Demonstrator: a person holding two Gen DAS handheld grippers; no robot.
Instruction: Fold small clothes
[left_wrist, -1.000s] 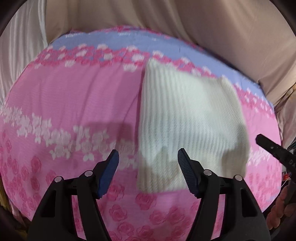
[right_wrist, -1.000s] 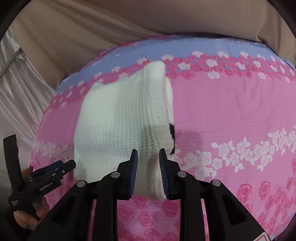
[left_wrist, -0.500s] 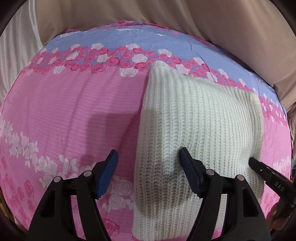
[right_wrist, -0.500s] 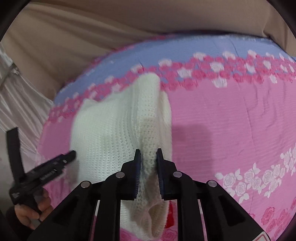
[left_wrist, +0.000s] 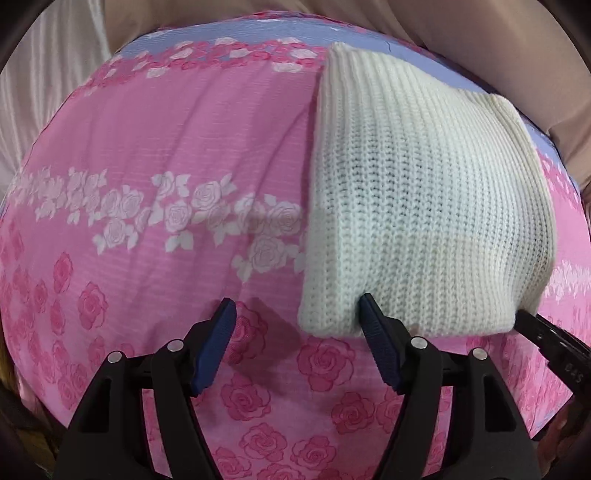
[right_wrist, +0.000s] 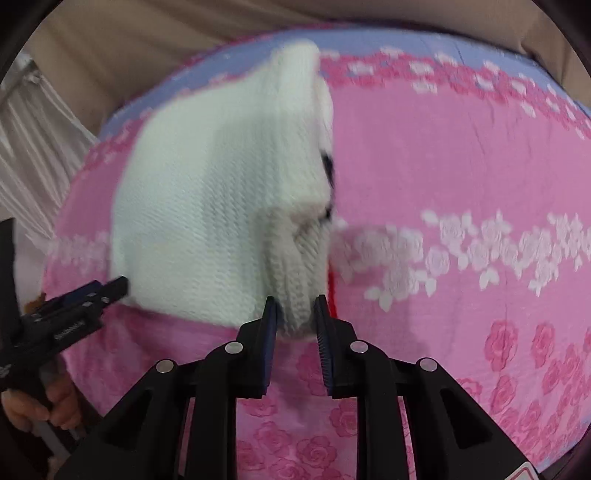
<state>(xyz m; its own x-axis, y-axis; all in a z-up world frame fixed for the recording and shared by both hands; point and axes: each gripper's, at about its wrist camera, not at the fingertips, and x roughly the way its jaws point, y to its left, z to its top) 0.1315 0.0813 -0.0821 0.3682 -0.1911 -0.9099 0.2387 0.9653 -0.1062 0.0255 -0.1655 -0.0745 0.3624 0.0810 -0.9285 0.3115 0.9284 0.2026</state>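
Note:
A cream knitted garment (left_wrist: 424, 206) lies folded on the pink rose-print sheet (left_wrist: 184, 155). My left gripper (left_wrist: 295, 317) is open, its right finger touching the garment's near left corner and its left finger over bare sheet. In the right wrist view the garment (right_wrist: 221, 192) shows thick folded layers at its near right corner, with small black and red marks along the right edge. My right gripper (right_wrist: 295, 306) has its jaws a little apart, and the corner's knit sits between the fingertips. The right gripper's tip also shows in the left wrist view (left_wrist: 546, 332).
The sheet has a blue band (left_wrist: 240, 33) along the far edge. Beige fabric (right_wrist: 147, 40) rises behind the bed and white pleated cloth (right_wrist: 33, 140) hangs at the left. The left gripper and the hand holding it show in the right wrist view (right_wrist: 74, 306).
The garment and both grippers have come back toward me across the sheet. My right gripper's jaws have spread from pinching the corner. The left gripper stays open.

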